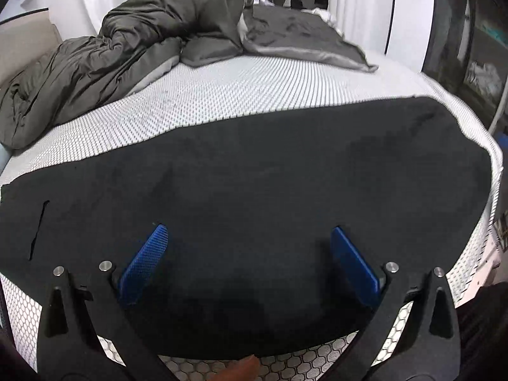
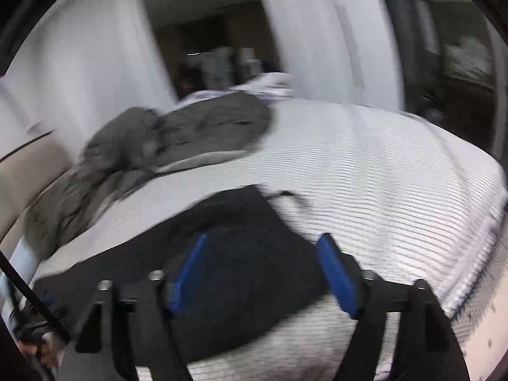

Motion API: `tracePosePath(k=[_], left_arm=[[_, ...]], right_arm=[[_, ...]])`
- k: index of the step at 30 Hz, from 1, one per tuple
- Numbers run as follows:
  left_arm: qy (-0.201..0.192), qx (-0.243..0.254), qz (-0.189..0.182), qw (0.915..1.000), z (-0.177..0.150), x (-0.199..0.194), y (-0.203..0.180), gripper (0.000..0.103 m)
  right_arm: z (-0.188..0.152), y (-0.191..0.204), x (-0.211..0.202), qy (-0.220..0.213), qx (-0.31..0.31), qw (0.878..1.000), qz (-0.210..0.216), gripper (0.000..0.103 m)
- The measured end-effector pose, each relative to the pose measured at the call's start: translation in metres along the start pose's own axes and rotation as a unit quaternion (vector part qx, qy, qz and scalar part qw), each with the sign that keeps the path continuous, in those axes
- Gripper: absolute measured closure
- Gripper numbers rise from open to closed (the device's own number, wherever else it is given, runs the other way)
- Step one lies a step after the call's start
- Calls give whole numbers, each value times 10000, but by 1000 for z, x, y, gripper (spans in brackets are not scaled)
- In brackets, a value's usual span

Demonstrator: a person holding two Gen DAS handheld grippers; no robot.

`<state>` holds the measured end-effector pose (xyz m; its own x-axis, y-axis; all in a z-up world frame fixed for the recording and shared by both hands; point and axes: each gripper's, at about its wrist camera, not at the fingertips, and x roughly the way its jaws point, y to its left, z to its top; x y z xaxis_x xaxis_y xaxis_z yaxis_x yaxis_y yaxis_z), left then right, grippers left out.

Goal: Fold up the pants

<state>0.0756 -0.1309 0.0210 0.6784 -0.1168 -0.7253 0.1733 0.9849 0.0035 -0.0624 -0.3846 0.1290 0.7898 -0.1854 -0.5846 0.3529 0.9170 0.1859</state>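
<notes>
Pants (image 1: 254, 190) lie flat on bed (image 1: 222, 95), soft, limp, light; both grippers, left (image 1: 249, 266) & right (image 2: 263, 273), jaws wide, holding nothing; pinch at edge/corner, not mid-cloth.

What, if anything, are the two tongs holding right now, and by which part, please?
Nothing is held: the left tongs and right tongs both stand open above the black pants, gripping no fabric.

A bedroom: mattress (image 1: 222, 89), rumpled duvet (image 1: 127, 47), white curtains (image 1: 358, 0)
</notes>
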Motion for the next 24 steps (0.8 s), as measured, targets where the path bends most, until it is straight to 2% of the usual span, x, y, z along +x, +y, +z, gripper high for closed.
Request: tracePosePath(k=[2, 5, 8, 10, 13, 16, 19, 22, 24], left_arm=[[71, 96, 123, 9999, -2, 9, -2, 1], [89, 209, 372, 9990, -2, 18, -4, 1], [185, 231, 407, 9987, 0, 24, -1, 1], [271, 200, 401, 9986, 1, 30, 5, 1], [416, 146, 351, 9984, -1, 37, 15, 0], [534, -97, 251, 9982, -2, 40, 31, 0], [551, -186, 341, 9977, -3, 39, 37, 0], [542, -131, 465, 9974, -1, 33, 33, 1], [428, -72, 348, 9985, 4, 24, 23, 1]], right_arm=[[-5, 32, 10, 210, -468, 9982, 313, 17], [-24, 82, 33, 642, -1081, 9906, 541, 16], [-43, 124, 67, 1155, -1565, 9780, 760, 16], [-57, 140, 83, 1439, -1890, 9685, 741, 16], [-79, 148, 106, 1871, -2362, 9530, 309, 16], [-81, 139, 106, 1752, -2453, 9531, -262, 13], [-73, 123, 108, 1625, -2179, 9578, -932, 11], [-72, 117, 109, 1639, -2066, 9601, -929, 11], [-72, 119, 109, 1611, -2143, 9585, -968, 11]])
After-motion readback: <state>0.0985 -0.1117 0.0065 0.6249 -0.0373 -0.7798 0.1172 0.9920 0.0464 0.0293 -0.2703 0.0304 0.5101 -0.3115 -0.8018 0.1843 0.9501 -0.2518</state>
